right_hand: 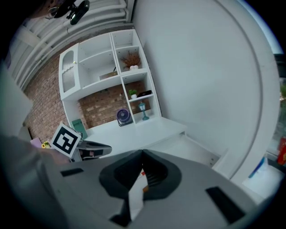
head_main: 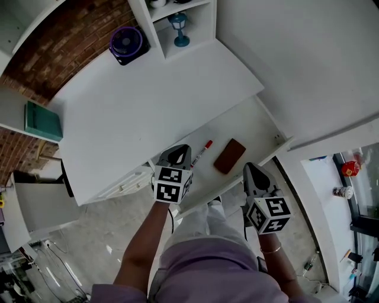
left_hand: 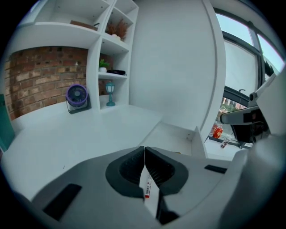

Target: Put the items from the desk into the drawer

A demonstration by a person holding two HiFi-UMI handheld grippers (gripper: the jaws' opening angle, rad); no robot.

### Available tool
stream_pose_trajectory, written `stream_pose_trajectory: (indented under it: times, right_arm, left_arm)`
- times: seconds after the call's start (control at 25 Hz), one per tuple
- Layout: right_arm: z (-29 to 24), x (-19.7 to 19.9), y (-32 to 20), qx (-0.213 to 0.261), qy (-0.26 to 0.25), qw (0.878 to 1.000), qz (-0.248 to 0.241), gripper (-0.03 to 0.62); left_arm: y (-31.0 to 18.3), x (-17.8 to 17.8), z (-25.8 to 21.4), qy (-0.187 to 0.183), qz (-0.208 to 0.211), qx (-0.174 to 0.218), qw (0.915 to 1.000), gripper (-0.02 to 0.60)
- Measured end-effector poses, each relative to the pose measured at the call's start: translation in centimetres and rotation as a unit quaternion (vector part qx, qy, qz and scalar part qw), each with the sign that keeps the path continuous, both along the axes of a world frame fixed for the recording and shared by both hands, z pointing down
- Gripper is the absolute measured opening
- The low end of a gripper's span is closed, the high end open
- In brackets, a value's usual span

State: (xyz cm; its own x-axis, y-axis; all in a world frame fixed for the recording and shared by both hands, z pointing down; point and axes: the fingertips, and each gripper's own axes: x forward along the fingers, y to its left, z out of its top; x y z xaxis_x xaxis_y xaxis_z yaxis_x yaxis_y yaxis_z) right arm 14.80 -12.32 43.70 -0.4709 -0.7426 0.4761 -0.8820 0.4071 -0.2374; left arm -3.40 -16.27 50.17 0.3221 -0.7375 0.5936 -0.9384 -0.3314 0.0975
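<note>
A person stands over a white tabletop (head_main: pixel 148 100) with its shallow white drawer (head_main: pixel 256 125) pulled open, a pair of tongs in each hand. Two things lie on the drawer floor. One is a slim white marker pen with a red cap (head_main: pixel 201 153). The other is a flat brown rectangular case (head_main: pixel 230 155), just to the pen's right and apart from it.

The left tongs (head_main: pixel 179 151) hang over the near left part of the drawer, just beside the pen. The left gripper view shows these tongs (left_hand: pixel 145 148) clenched tip to tip with nothing gripped. The pen (left_hand: pixel 147 187) shows only through the gap behind the tips, lying on the drawer floor below.

The right tongs (head_main: pixel 251 169) sit at the drawer's front edge, to the right of the brown case. Their own view shows these tongs (right_hand: pixel 143 153) pressed together at the tips and holding nothing.

The middle of the tabletop is bare. At its back edge a small round purple desk fan (head_main: pixel 127 43) stands against a brick wall. Beside the fan, a small blue lantern-shaped lamp (head_main: pixel 178 28) stands in the bottom cubby of a white shelf unit (head_main: pixel 204 18). A teal book (head_main: pixel 42 120) stands upright on a separate white ledge to the left.
</note>
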Motion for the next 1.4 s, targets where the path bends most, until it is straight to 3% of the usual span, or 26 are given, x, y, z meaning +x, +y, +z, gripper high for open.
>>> stream_pose_trajectory:
  times: [0.52, 1.4]
  right_arm:
    - [-1.4, -2.1, 0.1, 0.020, -0.001, 0.999, -0.038, 0.003]
    - [-2.3, -2.9, -0.2, 0.031, 0.004, 0.997, -0.064, 0.003]
  left_arm:
    - [2.6, -2.2, -4.6, 0.048, -0.049, 0.044, 0.9967, 0.000]
    - [5.0, -4.7, -7.9, 0.061, -0.103, 0.080, 0.9896, 0.000]
